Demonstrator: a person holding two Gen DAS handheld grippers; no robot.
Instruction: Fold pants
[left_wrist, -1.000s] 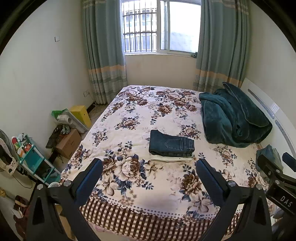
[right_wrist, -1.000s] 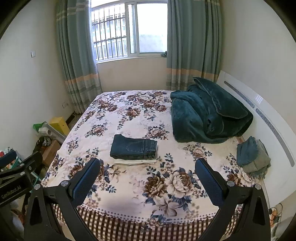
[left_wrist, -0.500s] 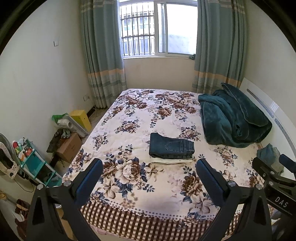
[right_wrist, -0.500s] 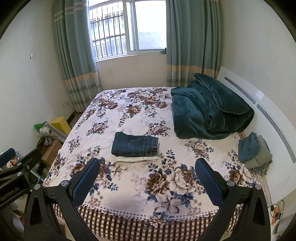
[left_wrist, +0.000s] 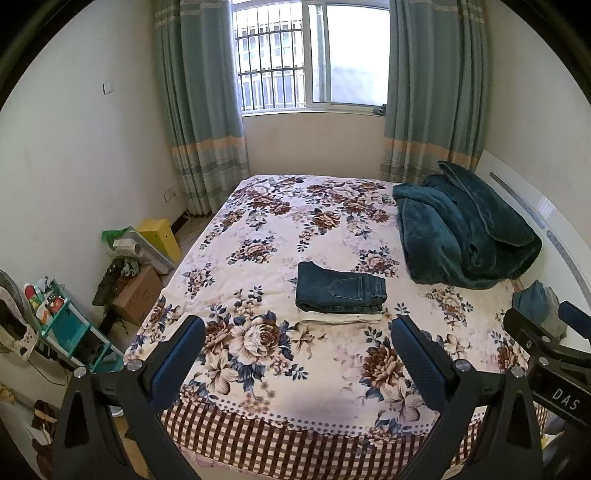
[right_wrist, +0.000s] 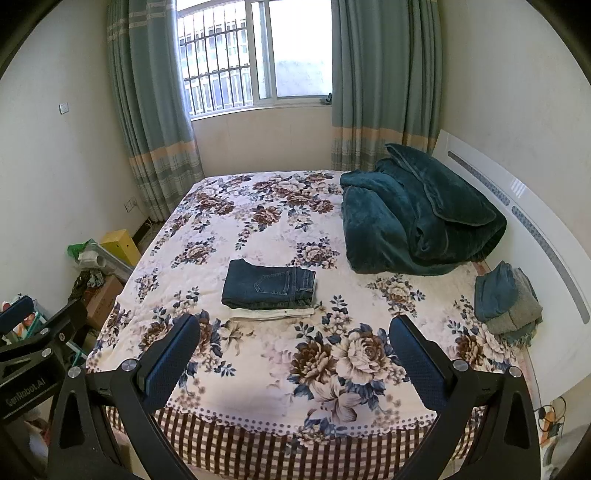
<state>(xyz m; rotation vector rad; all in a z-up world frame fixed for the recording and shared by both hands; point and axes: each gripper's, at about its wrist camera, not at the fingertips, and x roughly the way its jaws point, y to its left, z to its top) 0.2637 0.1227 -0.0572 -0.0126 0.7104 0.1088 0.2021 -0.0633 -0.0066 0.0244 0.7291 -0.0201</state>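
Note:
Dark blue jeans (left_wrist: 340, 292) lie folded in a neat rectangle on top of a folded white garment (left_wrist: 338, 317), in the middle of the floral bed; they also show in the right wrist view (right_wrist: 269, 284). My left gripper (left_wrist: 297, 350) is open and empty, held above the bed's foot, well short of the jeans. My right gripper (right_wrist: 295, 350) is open and empty too, at the same distance. Each gripper shows at the edge of the other's view.
A bunched teal blanket (left_wrist: 461, 232) lies at the right by the white headboard (right_wrist: 517, 206). Folded blue and grey clothes (right_wrist: 506, 299) sit at the right bed edge. Boxes, a yellow bin (left_wrist: 159, 236) and a teal rack (left_wrist: 62, 332) crowd the floor at the left.
Both grippers have drawn back and risen a little from the bed, so the jeans look slightly farther. Jaws stay open. The jeans have not moved.

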